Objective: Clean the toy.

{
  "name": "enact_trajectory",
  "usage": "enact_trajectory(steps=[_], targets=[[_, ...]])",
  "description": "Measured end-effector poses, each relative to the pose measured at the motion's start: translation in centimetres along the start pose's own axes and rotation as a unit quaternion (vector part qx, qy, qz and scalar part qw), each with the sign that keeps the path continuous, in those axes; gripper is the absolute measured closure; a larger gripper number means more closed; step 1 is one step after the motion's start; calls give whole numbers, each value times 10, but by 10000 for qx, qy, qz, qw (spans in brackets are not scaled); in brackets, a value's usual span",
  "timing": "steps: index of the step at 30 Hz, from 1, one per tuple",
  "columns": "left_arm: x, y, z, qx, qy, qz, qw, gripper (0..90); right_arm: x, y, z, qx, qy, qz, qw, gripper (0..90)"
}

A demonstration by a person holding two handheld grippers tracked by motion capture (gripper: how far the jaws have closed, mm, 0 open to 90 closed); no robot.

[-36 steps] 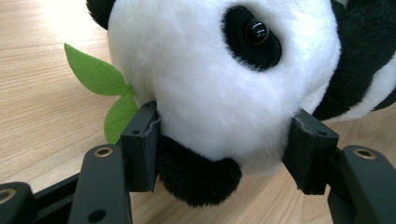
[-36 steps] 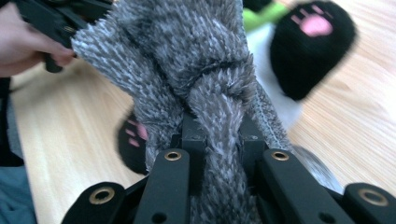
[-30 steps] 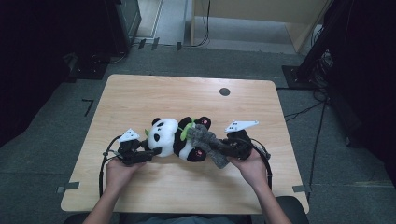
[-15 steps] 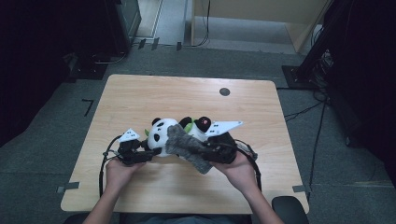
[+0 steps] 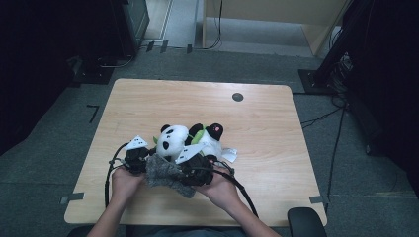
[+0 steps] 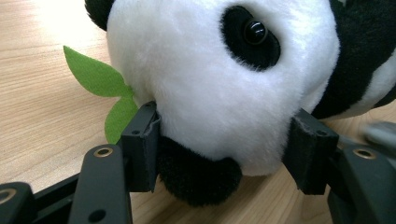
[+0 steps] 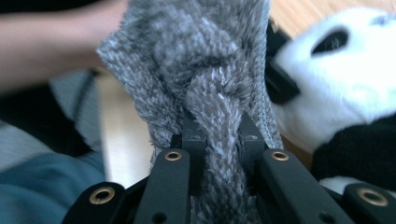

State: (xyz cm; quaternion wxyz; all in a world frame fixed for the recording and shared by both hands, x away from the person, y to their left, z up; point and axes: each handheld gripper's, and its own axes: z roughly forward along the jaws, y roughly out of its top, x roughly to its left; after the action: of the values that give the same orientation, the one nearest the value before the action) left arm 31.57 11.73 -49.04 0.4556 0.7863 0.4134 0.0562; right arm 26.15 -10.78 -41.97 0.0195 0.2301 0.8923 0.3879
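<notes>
High view: panda plush (image 5: pixel 190 140) lying near the middle of the wooden table (image 5: pixel 267 133). Left gripper (image 6: pixel 224 158) clamped on the panda's head. Right gripper (image 7: pixel 217 140) pinching a grey knitted cloth (image 7: pixel 205 70) just beside that head, nearer the person.

A: Where is there room on the table (image 5: pixel 148 98)?
B: The far half and right side lie bare, save a small dark disc (image 5: pixel 237 97).
A: And in the way?
B: The plush panda (image 5: pixel 190 140) and grey knit cloth (image 5: pixel 165 173) crowd the near middle.
</notes>
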Motion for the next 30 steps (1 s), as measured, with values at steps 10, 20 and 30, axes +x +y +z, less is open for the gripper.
enact_trajectory(steps=[10, 20, 30], targets=[[0, 0, 0, 7, -7, 4, 10000, 386, -16, -19, 20, 66, -867, -41, 9962, 793], [-2, -1, 1, 18, -2, 22, 10000, 396, -22, -36, 8, 37, -1109, 44, 9938, 795], [-2, -1, 1, 15, 1, -2, 10000, 403, -21, -52, -17, -105, -1323, 137, 9911, 795]])
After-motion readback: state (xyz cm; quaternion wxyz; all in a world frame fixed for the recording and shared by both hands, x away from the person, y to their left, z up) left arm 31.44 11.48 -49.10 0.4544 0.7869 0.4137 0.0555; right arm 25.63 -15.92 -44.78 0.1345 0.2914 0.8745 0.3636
